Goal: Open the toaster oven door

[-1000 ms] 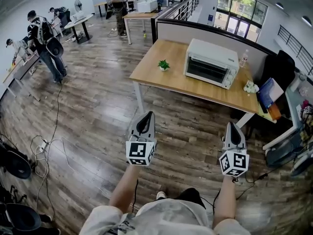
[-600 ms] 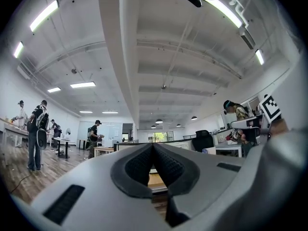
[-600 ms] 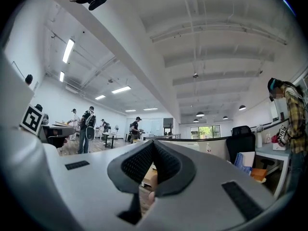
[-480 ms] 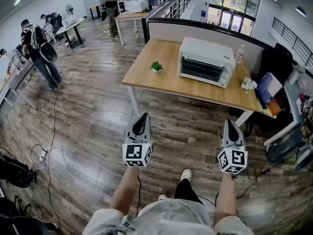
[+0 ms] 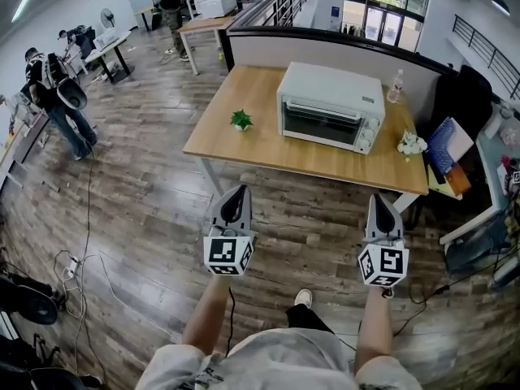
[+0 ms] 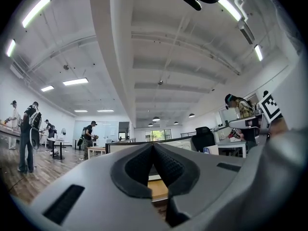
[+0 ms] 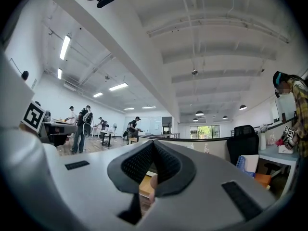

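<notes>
Toaster oven [image 5: 329, 96] nearer, door [image 5: 317, 125] closed, left gripper [image 5: 235, 191] and right gripper [image 5: 380, 199] both closed

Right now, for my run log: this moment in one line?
toaster oven: door closed, untouched; left gripper: shut; right gripper: shut

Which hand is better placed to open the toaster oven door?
Right, though only slightly: the right tongs point at the toaster oven front, the left tongs aim past its left side. Both are shut, empty and short of the table.
</notes>
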